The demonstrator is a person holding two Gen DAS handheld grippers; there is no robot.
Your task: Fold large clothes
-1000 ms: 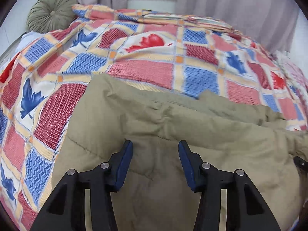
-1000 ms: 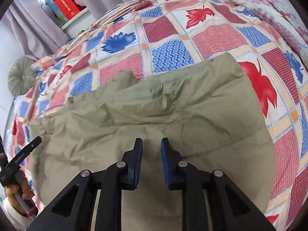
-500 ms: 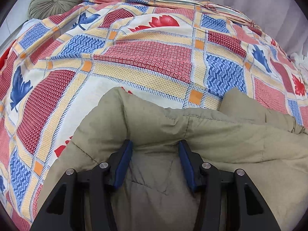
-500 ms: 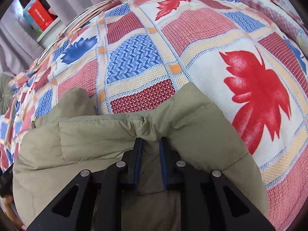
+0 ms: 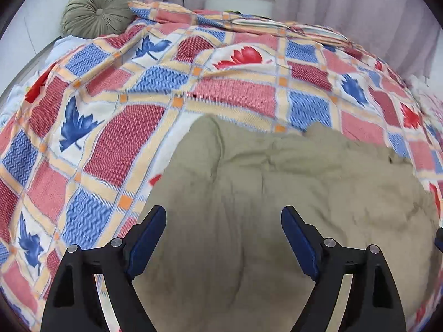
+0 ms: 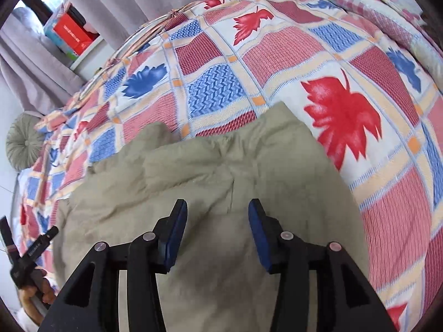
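Bedspread bears jacket; both tongs just opened.

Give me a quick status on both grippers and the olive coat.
Left gripper and right gripper just opened, nothing between the jaws. Olive coat lies folded on the patchwork bedspread. Nothing in the way.

Garment on bedspread; cushion at far left corner.
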